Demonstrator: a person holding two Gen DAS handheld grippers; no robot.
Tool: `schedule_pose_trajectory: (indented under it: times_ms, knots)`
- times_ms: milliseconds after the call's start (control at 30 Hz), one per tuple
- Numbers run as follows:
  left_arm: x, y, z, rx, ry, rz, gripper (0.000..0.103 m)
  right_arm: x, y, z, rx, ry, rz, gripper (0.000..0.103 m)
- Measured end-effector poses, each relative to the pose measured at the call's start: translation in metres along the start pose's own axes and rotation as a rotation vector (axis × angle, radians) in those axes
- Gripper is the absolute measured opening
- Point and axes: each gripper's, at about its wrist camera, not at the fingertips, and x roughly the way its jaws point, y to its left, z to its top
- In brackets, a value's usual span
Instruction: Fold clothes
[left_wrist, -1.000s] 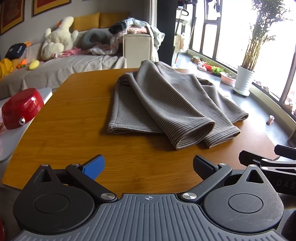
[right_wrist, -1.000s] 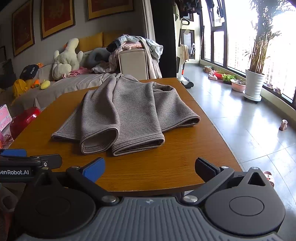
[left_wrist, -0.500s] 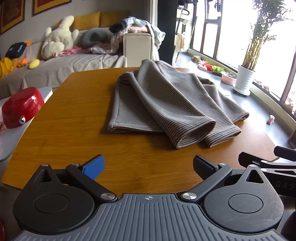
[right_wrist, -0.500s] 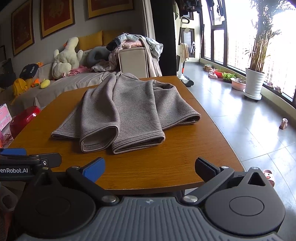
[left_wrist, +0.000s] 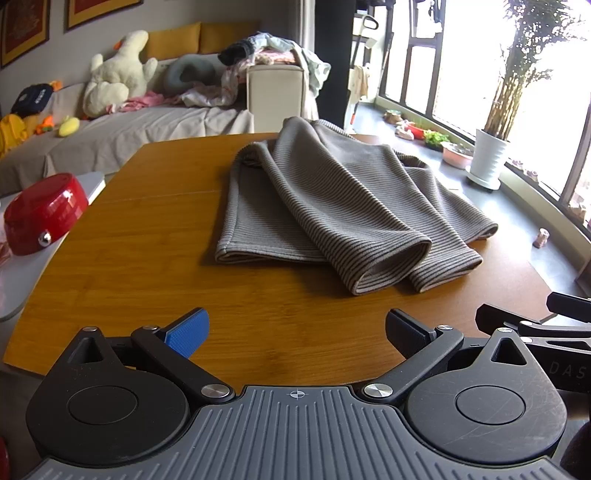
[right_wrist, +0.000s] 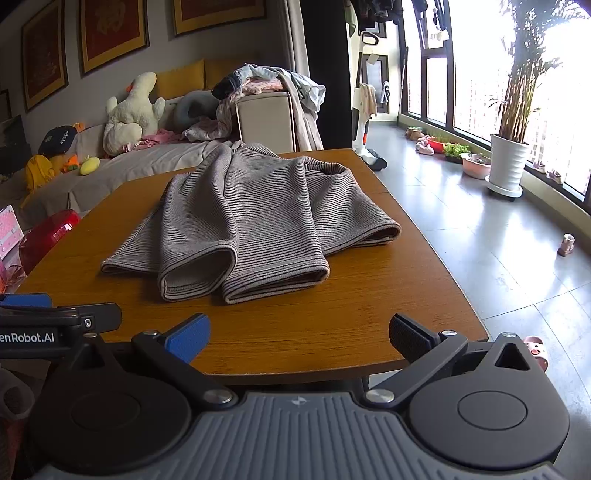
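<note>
Left wrist view: a grey ribbed sweater (left_wrist: 332, 206) lies mid-table, both sleeves laid inward over the body with their cuffs toward the near edge, likely ready for the next fold. Clear of it, the left gripper (left_wrist: 295, 330) and right gripper (right_wrist: 297, 332) hang spread and empty. Beyond the wooden table (left_wrist: 147, 258) are a cluttered sofa (left_wrist: 110, 136) and a potted plant (left_wrist: 487, 162).

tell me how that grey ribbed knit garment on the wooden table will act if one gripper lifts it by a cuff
The grey ribbed knit garment will probably sag: it lies in soft, rounded folds. Its loosely stacked layers would likely slide apart and undo the fold. The knit looks thick, so the hanging weight may drag across the wooden table rather than lift clear.
</note>
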Motion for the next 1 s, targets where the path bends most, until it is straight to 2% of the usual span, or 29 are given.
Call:
schedule_pose_trajectory:
  times_ms: [1000]
  knots:
    - [0.0023, 0.0005, -0.0003, 0.007, 0.010, 0.006, 0.103, 0.0029, 0.0020, -0.0009, -0.002, 0.012, -0.001, 0.103]
